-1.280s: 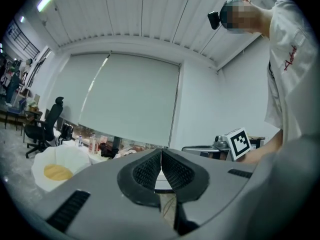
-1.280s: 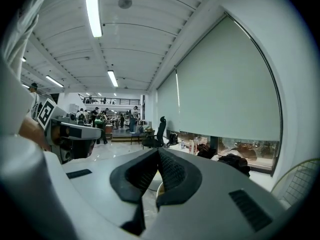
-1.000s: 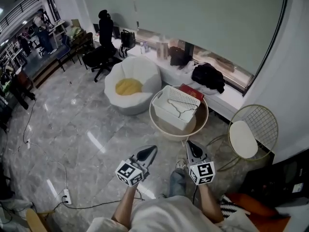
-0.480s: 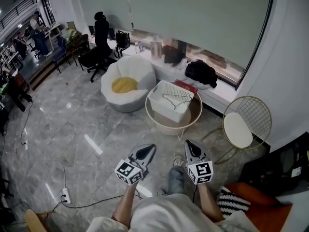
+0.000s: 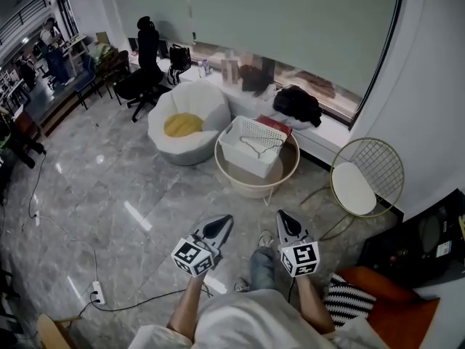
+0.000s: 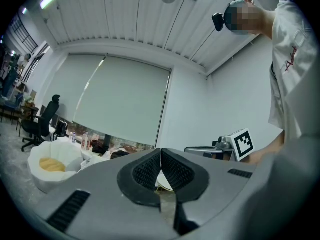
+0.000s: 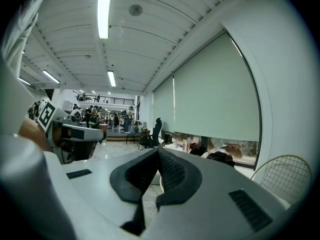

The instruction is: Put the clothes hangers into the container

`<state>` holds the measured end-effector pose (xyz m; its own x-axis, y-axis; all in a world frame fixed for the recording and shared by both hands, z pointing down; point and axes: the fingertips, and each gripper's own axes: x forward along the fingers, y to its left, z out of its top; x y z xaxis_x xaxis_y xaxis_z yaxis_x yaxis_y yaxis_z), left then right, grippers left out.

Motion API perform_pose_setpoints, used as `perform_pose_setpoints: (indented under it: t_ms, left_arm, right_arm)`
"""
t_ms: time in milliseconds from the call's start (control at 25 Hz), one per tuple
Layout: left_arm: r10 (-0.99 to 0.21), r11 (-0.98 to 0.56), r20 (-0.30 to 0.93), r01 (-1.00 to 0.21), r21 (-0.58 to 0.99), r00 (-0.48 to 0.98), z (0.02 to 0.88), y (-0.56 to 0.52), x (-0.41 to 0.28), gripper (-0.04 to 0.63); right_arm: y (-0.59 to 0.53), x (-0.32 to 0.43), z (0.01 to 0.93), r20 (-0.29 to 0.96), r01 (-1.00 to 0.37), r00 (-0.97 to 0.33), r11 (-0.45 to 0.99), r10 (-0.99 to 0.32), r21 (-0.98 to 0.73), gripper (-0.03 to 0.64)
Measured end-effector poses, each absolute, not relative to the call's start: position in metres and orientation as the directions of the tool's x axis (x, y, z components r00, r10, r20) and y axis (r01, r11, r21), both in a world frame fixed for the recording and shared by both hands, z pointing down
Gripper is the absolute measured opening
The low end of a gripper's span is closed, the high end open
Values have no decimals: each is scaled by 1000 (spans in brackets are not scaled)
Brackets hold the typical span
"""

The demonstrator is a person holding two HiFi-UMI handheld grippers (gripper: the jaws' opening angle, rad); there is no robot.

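Left gripper [image 5: 224,222]: held level, fingers clenched pad to pad, nothing between them. Right gripper [image 5: 282,216]: likewise clenched and empty, just beside the left one, the two tips side by side. Container [image 5: 248,153]: a white slatted basket standing on a round table [image 5: 231,177], straight ahead of both sets of fingertips and well apart from them, with bare floor [image 5: 109,180] between. Clothes hanger [image 5: 259,145]: one thin wire hanger lies inside the container, beyond the fingers and untouched by either gripper. Other hangers: none can be made out near the fingers, on the floor or on the table outside the basket; the windowsill clutter behind is too small to sort. Surroundings: a white beanbag seat [image 5: 190,102] lies ahead and to the left of the left fingers, and a wire chair [image 5: 367,177] ahead and to the right of the right fingers. Task status, as a judgement: at least one hanger is already stowed, neither gripper carries anything, and no hanger awaiting transfer is in view, so the job looks finished or paused well short of the container.
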<state>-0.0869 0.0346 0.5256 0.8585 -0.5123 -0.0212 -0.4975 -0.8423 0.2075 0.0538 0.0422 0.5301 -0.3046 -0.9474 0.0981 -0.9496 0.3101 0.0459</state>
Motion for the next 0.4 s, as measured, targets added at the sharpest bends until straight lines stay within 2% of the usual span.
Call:
perform_pose_setpoints:
  t_ms: [400]
  left_arm:
    - [-514, -840, -22, -498, 215, 857, 527, 46, -93, 29]
  right_arm:
    - [54, 44, 530, 99, -952, -298, 304, -949, 46, 29]
